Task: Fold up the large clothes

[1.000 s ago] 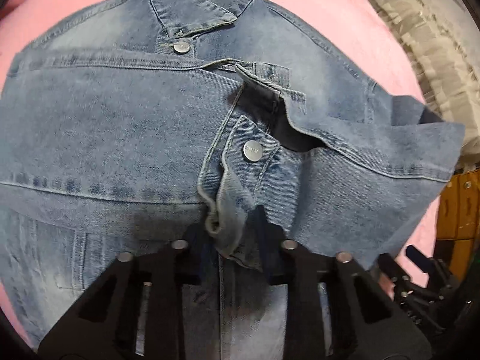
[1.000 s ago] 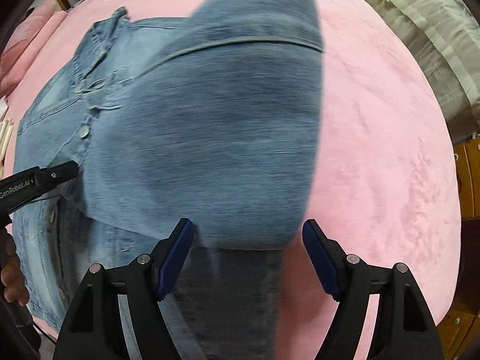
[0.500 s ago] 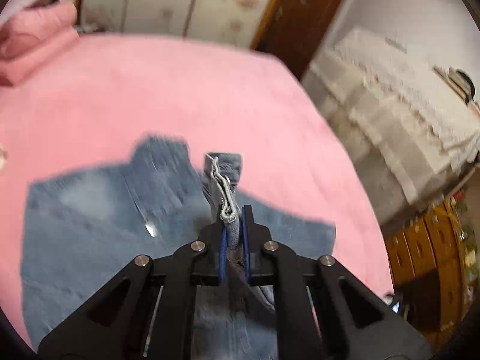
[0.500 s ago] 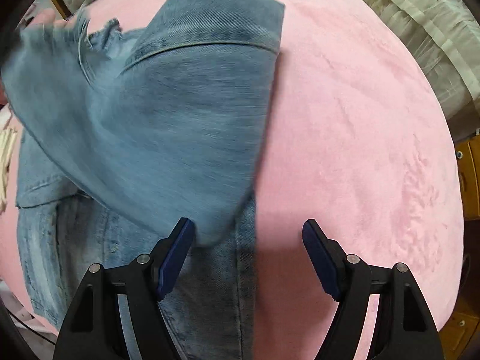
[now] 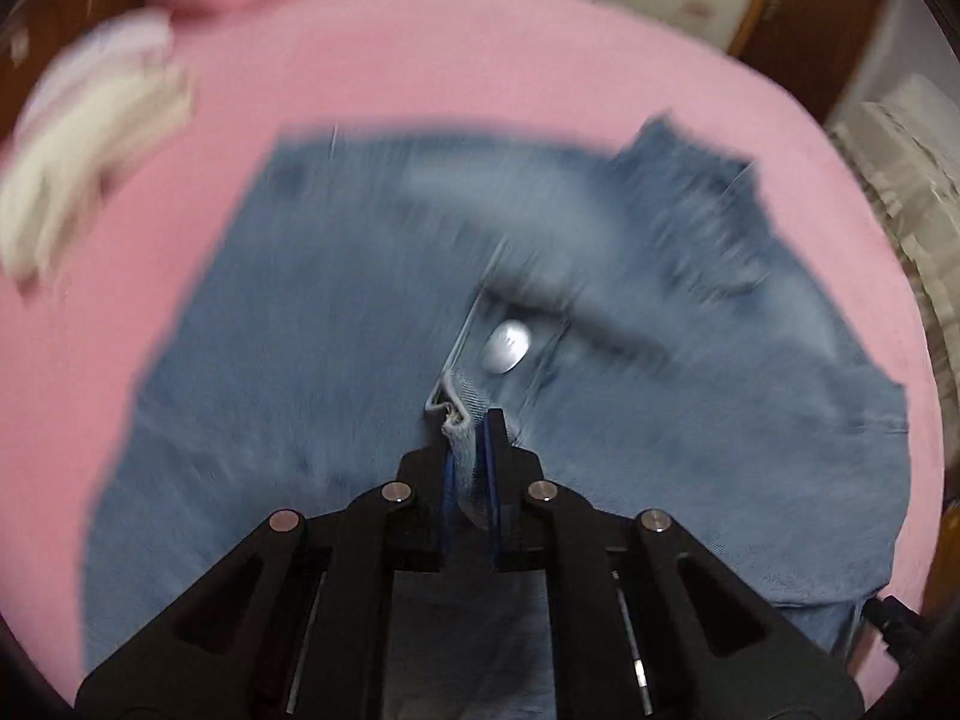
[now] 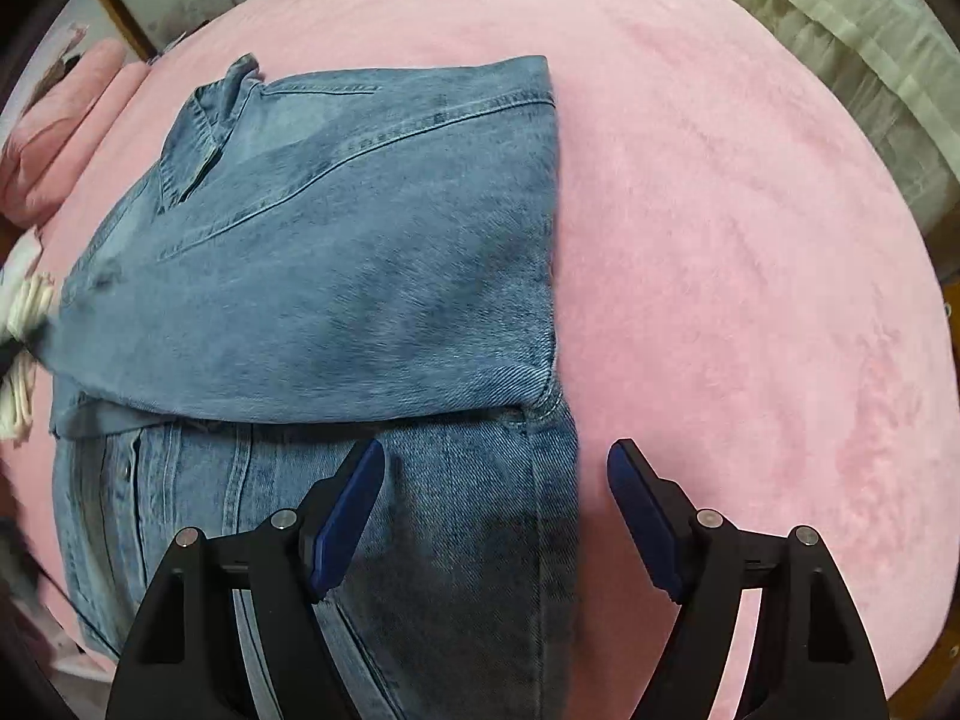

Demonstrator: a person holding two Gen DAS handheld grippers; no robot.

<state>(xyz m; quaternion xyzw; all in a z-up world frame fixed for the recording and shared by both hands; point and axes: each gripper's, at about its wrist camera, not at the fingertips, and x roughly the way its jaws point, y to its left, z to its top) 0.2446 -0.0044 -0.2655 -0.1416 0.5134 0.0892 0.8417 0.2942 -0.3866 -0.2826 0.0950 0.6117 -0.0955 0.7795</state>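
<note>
One cuff [image 5: 465, 450] pinched, jacket [image 6: 336, 252] folded

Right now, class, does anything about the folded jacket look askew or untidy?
Mostly tidy. The denim jacket lies flat on the pink bedspread, but its folded-over sleeve crosses at a slant, and the left gripper pinches its cuff.

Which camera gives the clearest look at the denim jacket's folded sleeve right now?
The right wrist view. There the denim jacket is sharp, its sleeve folded flat across the body on the pink blanket. The left wrist view is motion-blurred; it mainly shows the left gripper pinching a cuff edge near a metal button.
</note>
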